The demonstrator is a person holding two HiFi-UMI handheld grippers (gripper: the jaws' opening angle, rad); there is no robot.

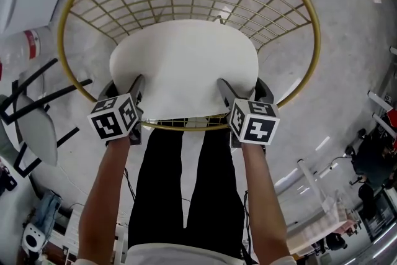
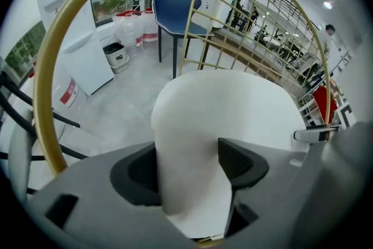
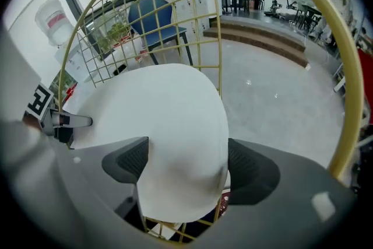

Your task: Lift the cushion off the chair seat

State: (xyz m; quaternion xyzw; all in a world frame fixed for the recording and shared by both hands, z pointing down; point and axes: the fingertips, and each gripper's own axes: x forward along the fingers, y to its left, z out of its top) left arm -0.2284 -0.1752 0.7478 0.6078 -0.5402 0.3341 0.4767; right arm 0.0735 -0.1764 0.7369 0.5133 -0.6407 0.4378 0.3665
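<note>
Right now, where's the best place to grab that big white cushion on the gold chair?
Grip the cushion by its front edge, coming down at the open front of the chair. Its wire back fences off the other sides, and that edge looks soft enough to pinch.

Person w/ twin grey hand-held grippers, black trousers, white top.

L gripper (image 1: 122, 90) & R gripper (image 1: 245, 91): matte mid-grey moulded bodies w/ broad rounded shoulders. In its own view each has two dark-grey wedge pads (image 3: 125, 163) at approx 9 & 3 o'clock, faces finely ribbed. Each carries a marker cube: L cube (image 1: 115, 116) at 9 o'clock of head-view centre, R cube (image 1: 254, 121) nr 4 o'clock. Cube faces are white w/ black square-block codes & dark edging. Clothing: black trousers (image 1: 186, 195) below centre, white top (image 1: 186, 254) at the 6 o'clock edge. Forearms are uncovered, w/ pale sleeve ends just showing at approx 7 & 5 o'clock.
</note>
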